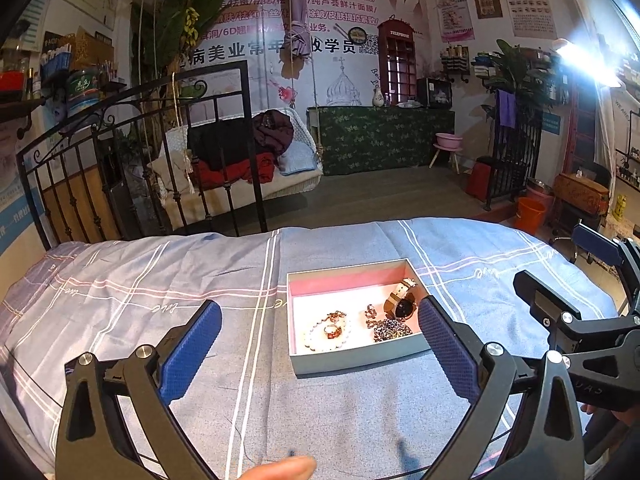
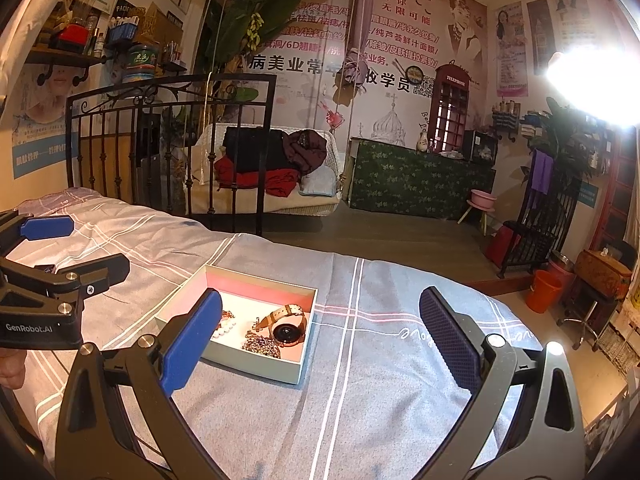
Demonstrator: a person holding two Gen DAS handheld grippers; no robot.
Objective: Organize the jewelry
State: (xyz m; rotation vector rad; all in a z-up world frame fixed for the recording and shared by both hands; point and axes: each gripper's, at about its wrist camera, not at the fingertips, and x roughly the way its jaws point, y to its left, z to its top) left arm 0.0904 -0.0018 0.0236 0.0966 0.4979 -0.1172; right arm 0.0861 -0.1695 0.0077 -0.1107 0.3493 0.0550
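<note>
A: Listing the holdings, left wrist view first. Item one: box, shallow, pale grey-green outside, pink lining, sitting on the bedspread just right of centre frame.

B: Contents?

A: Watch, tan strap, dark round face, in the box's right rear part. Dark beaded chain, heaped just in front of the watch. Small ring-like piece, beside the chain; detail too small to tell. Pearl bracelet, lying in a loop at the box's front left, with reddish-gold pieces inside and on the loop.

B: Grippers?

A: Left gripper, fingers spread wide with nothing between the blue pads, framing the box from the lower part of the frame. The right pad overlaps the box's right front corner in the picture; contact cannot be told. A fingertip shows at the bottom edge.

B: And the other?

A: Right gripper, likewise spread wide and holding nothing, over the bedspread. In its view the box lies left of centre, partly behind the left pad, watch and chain visible, a few pearls showing past the pad.

B: Surroundings?

A: Black iron bed frame, upper left; orange bucket, right; bright lamp, upper right.
</note>
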